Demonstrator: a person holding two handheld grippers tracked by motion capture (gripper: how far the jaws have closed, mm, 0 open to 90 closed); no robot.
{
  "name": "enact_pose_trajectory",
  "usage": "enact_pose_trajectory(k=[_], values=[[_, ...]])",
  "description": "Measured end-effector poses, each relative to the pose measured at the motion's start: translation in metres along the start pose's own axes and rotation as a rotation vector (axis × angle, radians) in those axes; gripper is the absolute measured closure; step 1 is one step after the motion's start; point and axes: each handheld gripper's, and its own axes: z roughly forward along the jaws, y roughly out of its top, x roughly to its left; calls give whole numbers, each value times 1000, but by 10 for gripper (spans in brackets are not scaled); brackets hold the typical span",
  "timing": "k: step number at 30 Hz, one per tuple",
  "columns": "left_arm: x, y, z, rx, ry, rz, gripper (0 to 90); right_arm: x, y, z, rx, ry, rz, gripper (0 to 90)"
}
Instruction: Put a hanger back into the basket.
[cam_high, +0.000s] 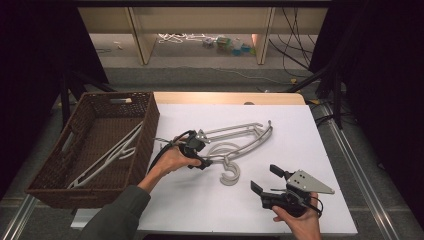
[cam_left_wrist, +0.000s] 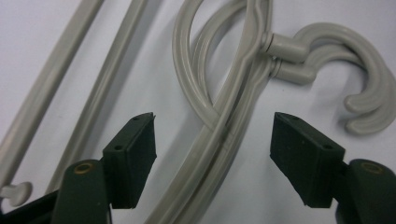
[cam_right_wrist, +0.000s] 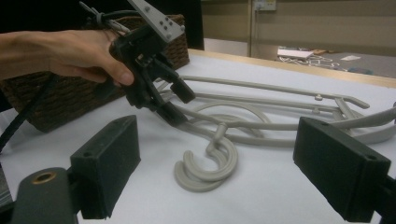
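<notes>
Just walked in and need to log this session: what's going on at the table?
A person works with a hand-held gripper in each hand. The left hand-held gripper is lowered over two stacked grey hangers on the white table, jaws open on either side of their curved arm near the hooks, not yet closed. The right hand-held gripper waits open nearby. More hangers lie in the wicker basket.

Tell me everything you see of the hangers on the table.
The hangers are two, pale grey, plastic by the look, stacked flat on the white table, just right of the basket. Each has curved shoulders, a straight bar and a thick hook; the hooks overlap, pointing toward the person. The left gripper is open, its fingers straddling the shoulder rails near the necks. Whether they touch is unclear.
</notes>
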Motion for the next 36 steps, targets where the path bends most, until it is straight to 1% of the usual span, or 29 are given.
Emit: enact_pose_trajectory(k=[1,2,3,4,5,6,7,9,10,11,13,15,17,19,20,21,22,23,25,27,28,29,30,31,32,33,34,35,36], values=[[0,0,1,3,-2,1,331,0,0,0,0,-2,-1,155],[0,-1,3,3,-16,3,354,0,0,-1,6,-8,-3,156],[0,-1,4,6,-18,5,367,0,1,-1,9,-13,-5,156],[0,-1,5,9,-21,4,367,0,0,0,-3,2,2,155],[1,-2,5,12,-21,8,375,0,0,0,-3,2,2,155],[2,-2,6,11,-21,10,403,0,0,0,-4,2,2,156],[2,-2,6,12,-24,7,413,-1,0,-1,4,-1,-2,156],[2,-3,8,19,-39,7,438,0,1,-1,6,-4,-4,156],[2,-3,9,19,-41,3,447,0,0,0,-4,2,0,156],[3,-4,10,30,-40,8,453,0,0,0,-4,1,1,156],[4,-5,11,36,-38,17,495,0,0,0,-3,1,1,156],[5,-5,10,37,-38,23,511,0,0,0,-2,1,0,156],[5,-5,9,27,-49,23,550,0,0,0,0,1,3,156],[5,-6,8,27,-60,42,575,-1,0,0,-2,1,2,156],[5,-6,8,22,-59,47,589,-1,0,0,0,2,3,156],[6,-6,8,28,-59,65,592,-1,0,0,-1,1,2,156],[6,-5,7,38,-61,84,603,0,0,0,-2,2,2,156],[7,-3,5,71,-67,122,615,0,0,0,-3,2,1,156],[4,1,3,84,-71,144,650,0,0,0,0,2,2,156],[2,3,0,83,-72,154,686,-1,0,0,-2,2,1,156],[3,4,-1,76,-75,160,706,-1,0,-1,6,-2,-3,156],[1,3,-2,57,-85,129,716,-1,0,-1,9,-8,-5,156],[3,3,-3,65,-98,138,733,-1,0,0,0,1,3,156],[4,4,-5,48,-88,139,753,-1,0,0,2,2,2,156],[4,4,-7,40,-65,146,779,-1,0,-1,9,-4,1,156],[4,4,-8,50,-69,148,783,-1,1,-3,33,-15,-9,156],[6,5,-9,77,-76,186,788,-1,0,0,2,2,2,156],[2,5,-7,66,-79,176,792,-1,0,0,3,3,4,156],[2,6,-6,80,-85,190,797,-1,0,0,3,3,3,156]])
